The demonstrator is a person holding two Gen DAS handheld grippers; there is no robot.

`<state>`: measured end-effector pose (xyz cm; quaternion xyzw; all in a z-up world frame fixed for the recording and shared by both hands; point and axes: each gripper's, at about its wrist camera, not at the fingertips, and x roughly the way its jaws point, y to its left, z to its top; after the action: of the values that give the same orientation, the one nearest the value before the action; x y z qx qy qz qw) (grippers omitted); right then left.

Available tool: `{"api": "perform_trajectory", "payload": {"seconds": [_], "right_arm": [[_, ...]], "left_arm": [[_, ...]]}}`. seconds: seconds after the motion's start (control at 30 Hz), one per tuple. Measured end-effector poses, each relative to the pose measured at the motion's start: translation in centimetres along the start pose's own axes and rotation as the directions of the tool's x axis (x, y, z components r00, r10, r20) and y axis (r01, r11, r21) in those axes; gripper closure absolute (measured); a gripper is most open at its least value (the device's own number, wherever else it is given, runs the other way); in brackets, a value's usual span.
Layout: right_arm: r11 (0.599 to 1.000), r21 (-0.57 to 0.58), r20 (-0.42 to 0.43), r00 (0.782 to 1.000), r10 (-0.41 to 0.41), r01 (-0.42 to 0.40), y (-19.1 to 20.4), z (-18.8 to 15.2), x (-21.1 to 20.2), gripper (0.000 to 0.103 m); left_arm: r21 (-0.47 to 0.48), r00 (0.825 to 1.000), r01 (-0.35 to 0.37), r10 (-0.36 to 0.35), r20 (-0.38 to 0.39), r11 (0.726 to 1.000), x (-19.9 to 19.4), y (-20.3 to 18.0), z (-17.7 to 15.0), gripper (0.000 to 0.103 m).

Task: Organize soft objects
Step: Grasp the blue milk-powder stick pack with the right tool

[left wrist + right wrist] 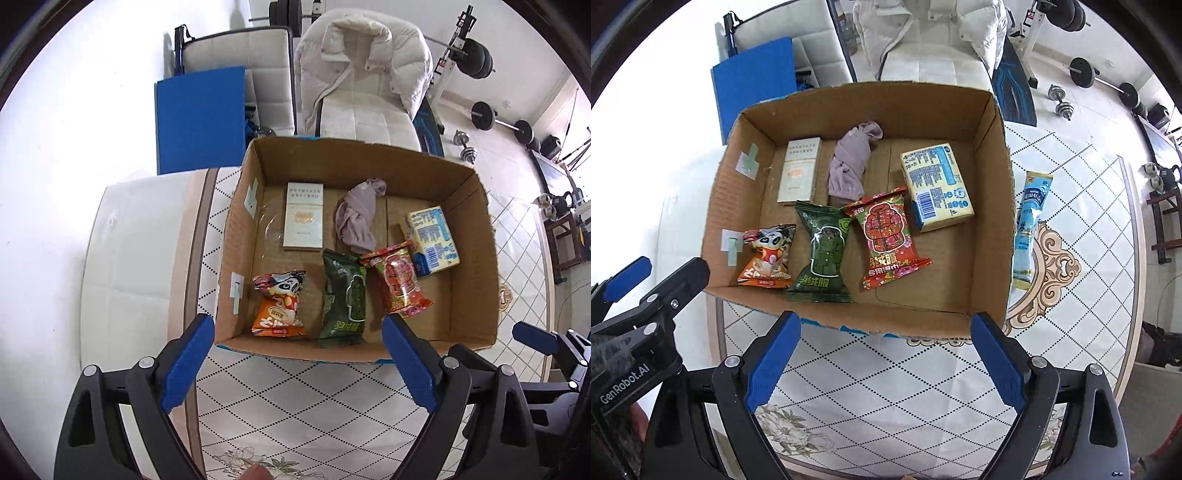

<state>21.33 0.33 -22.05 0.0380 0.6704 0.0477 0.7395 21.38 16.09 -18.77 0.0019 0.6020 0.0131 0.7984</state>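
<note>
A white padded jacket (364, 70) is draped over a cream chair (365, 118) behind the table. A blue board (201, 118) is leaned beside a second cream chair (236, 55). Barbells (500, 122) and a small dumbbell (466, 146) are seen on the pale floor (491, 92) at the right.

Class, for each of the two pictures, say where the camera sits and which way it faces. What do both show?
Left wrist: on the left gripper, facing steeply down into the cardboard box; its own open blue fingers show.
Right wrist: on the right gripper, facing down at the box; its open fingers show, and a blue sachet outside.
Shared: box, green packet, grey cloth.
</note>
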Motion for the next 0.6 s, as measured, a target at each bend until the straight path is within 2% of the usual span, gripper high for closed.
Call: {"api": "perform_trajectory", "payload": {"seconds": [0.13, 0.23, 0.33, 0.4, 0.5, 0.6], "right_arm": [[0.999, 0.044, 0.027, 0.999, 0.027, -0.028, -2.3, -0.1, -1.3, 0.008], [0.988, 0.142, 0.053, 0.997, 0.059, -0.066, -6.7, 0.4, -2.2, 0.008], [0.971, 0.233, 0.055, 0.998, 0.038, -0.05, -11.6, 1.4, -1.8, 0.008], [0.953, 0.303, 0.035, 0.999, 0.012, -0.021, -15.2, 2.3, -0.3, 0.008], [0.922, 0.386, -0.005, 1.0, 0.02, -0.017, -19.7, 3.5, 3.2, 0.008], [0.899, 0.437, -0.057, 0.996, 0.069, -0.037, -22.5, 4.7, 7.5, 0.011]], "left_arm": [[-0.02, 0.999, 0.039, -0.039, 0.007, 0.999, -0.4, -0.8, 0.3, 0.01], [-0.007, 0.999, 0.044, -0.044, 0.0, 0.999, 0.3, -2.0, 0.9, 0.01], [0.006, 0.998, 0.055, -0.055, -0.019, 0.998, 1.7, -3.5, 1.3, 0.01], [0.005, 0.997, 0.066, -0.066, -0.04, 0.998, 3.1, -4.4, 1.7, 0.01], [0.017, 0.997, 0.055, -0.054, -0.062, 0.998, 5.4, -5.9, 2.2, 0.01], [0.025, 0.994, 0.048, -0.045, -0.097, 0.999, 7.7, -7.1, 2.5, 0.01]]}}
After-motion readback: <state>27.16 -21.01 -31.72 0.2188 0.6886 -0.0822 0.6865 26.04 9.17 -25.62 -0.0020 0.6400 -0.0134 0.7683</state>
